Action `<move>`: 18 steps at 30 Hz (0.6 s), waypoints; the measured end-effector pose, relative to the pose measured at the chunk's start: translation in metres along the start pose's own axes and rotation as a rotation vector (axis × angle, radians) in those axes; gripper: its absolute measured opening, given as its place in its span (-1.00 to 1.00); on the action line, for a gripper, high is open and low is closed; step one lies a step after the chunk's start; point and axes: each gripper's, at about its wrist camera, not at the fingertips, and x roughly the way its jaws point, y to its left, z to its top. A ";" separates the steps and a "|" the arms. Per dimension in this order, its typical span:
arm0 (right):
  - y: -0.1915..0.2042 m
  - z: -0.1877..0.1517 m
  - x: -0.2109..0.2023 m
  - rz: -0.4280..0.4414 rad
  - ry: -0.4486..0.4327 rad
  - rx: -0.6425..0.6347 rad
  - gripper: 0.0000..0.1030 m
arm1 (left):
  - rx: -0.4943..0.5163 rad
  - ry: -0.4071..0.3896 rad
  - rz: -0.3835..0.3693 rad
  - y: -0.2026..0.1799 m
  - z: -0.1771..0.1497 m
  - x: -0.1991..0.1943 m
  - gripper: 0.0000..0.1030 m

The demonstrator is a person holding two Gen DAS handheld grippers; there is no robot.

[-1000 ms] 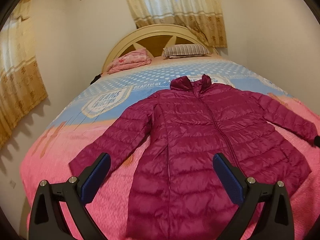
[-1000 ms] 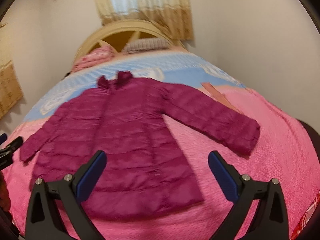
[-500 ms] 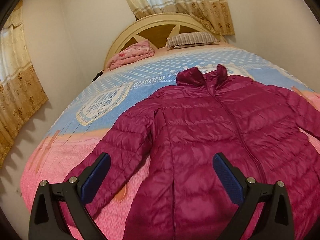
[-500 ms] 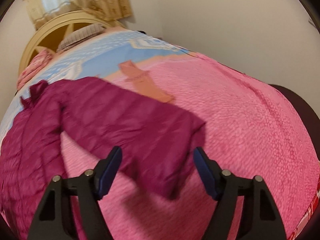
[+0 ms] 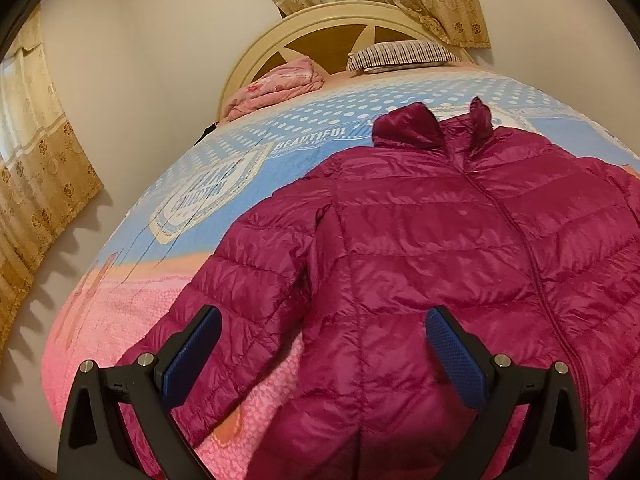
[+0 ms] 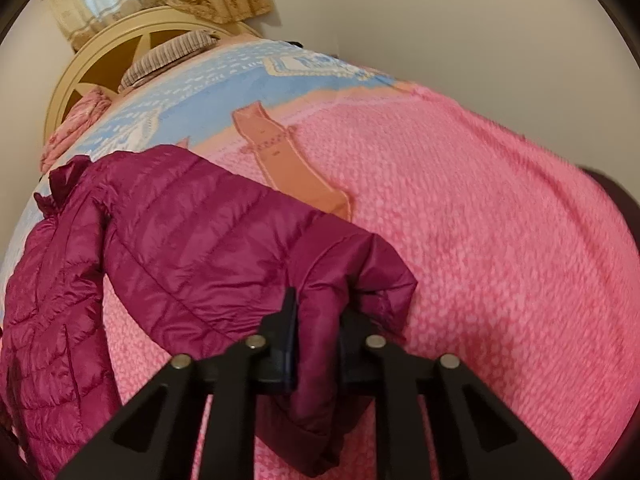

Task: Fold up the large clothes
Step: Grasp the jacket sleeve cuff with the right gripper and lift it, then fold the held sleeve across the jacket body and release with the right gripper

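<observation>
Magenta jacket (image 6: 192, 240) cuff (image 6: 320, 320) — pinched between right tongs (image 6: 318, 344)

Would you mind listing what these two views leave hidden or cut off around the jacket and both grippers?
- Jacket hem: left wrist view, cut off by the bottom edge.
- Its right sleeve: left wrist view, cut off at the right edge.
- Cuff end: right wrist view, bunched between the right gripper's closing jaws, pads hidden.
- Left gripper, open: absent from the right wrist view.
- Pillow: right wrist view, blurred.

A magenta quilted jacket (image 5: 420, 248) is laid on a pink and blue bedspread (image 6: 460, 208) printed with white dots. Blue pads are fitted to the black left gripper (image 5: 322, 354). A pillow (image 5: 400, 54) appears to be striped.
</observation>
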 end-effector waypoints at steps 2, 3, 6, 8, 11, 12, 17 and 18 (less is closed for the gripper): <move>0.007 0.006 -0.004 -0.007 -0.024 -0.024 -0.73 | -0.007 -0.006 0.009 0.006 0.003 0.001 0.98; 0.010 0.010 -0.006 -0.001 -0.035 -0.030 -0.73 | -0.015 -0.007 0.013 0.010 0.004 0.001 0.98; 0.026 0.023 -0.011 0.017 -0.069 -0.058 -0.75 | -0.041 -0.002 0.023 0.025 0.009 0.005 0.98; 0.042 0.030 -0.017 0.029 -0.098 -0.089 -0.76 | -0.057 0.000 0.038 0.035 0.011 0.008 0.98; 0.067 0.042 -0.029 0.053 -0.140 -0.137 -0.76 | -0.081 0.007 0.055 0.052 0.013 0.012 0.98; 0.076 0.046 -0.033 0.061 -0.155 -0.155 -0.76 | -0.085 0.008 0.061 0.057 0.013 0.014 0.98; 0.127 0.061 -0.050 0.103 -0.210 -0.245 -0.77 | -0.106 0.008 0.094 0.083 0.011 0.021 0.98; 0.137 0.064 -0.052 0.109 -0.217 -0.263 -0.77 | -0.112 0.011 0.102 0.089 0.009 0.023 0.98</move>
